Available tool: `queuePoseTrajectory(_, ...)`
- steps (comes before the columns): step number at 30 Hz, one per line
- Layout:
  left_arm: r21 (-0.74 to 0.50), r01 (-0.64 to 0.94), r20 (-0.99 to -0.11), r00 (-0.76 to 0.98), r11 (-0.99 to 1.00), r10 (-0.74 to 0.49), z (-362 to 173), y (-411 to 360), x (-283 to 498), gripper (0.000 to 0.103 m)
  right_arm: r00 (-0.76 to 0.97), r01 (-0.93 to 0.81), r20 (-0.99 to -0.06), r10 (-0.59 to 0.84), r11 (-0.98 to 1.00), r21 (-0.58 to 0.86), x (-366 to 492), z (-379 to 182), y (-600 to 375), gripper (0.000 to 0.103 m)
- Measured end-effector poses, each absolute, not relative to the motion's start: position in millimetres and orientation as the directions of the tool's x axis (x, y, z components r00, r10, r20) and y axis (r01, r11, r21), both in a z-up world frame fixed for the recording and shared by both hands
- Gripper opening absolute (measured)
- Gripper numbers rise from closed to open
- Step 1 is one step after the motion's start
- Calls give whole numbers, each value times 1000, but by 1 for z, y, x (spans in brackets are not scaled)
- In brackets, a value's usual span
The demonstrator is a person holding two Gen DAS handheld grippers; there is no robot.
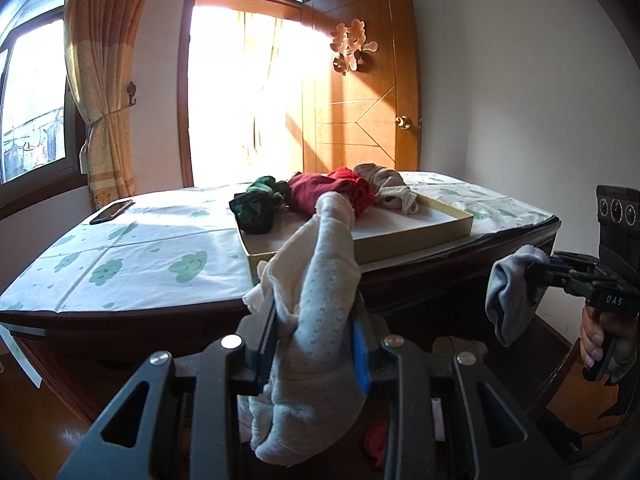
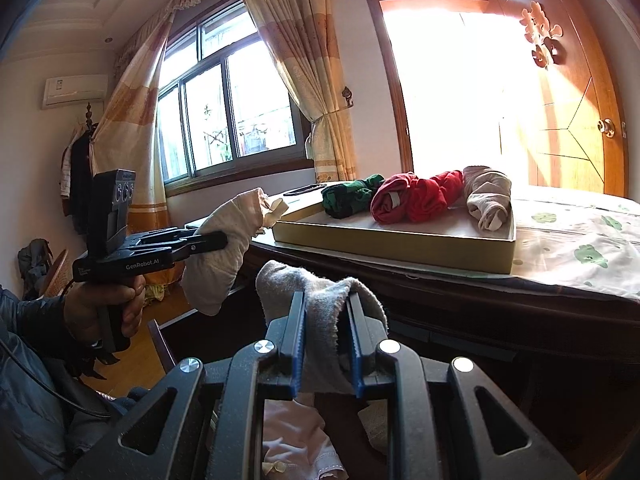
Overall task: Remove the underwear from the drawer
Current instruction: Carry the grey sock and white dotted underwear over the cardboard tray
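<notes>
My left gripper [image 1: 314, 312] is shut on a cream dotted underwear roll [image 1: 320, 280], held up in front of the dresser; it shows in the right wrist view [image 2: 218, 248] too. My right gripper [image 2: 326, 308] is shut on a grey underwear roll [image 2: 320, 284], also in the left wrist view [image 1: 512, 292]. Below the grippers the open drawer [image 2: 400, 408] holds more underwear, pink [image 2: 292, 432] and red [image 1: 376, 440]. A shallow yellow tray [image 1: 420, 236] on the dresser top holds green [image 1: 256, 204], dark red [image 1: 312, 192], red [image 1: 356, 188] and beige [image 1: 392, 188] rolls.
The dresser top is covered by a white cloth with green clouds [image 1: 140, 248]. A black phone [image 1: 112, 212] lies at its far left. A wooden door [image 1: 360, 92] and a bright doorway stand behind. A curtained window [image 2: 224, 112] is at the left.
</notes>
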State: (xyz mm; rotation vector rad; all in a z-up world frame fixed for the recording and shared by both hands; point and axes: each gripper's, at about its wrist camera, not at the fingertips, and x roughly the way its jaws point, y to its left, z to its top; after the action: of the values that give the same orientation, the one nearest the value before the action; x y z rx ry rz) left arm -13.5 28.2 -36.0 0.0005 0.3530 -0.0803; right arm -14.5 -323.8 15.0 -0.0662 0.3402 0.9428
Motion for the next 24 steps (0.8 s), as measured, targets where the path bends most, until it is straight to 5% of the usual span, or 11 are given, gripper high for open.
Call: queuePoseTrajectory(24, 25, 123, -317, 942, 992, -109, 1, 19, 5, 30, 544, -812, -309, 780, 582, 39, -7, 48, -315, 20)
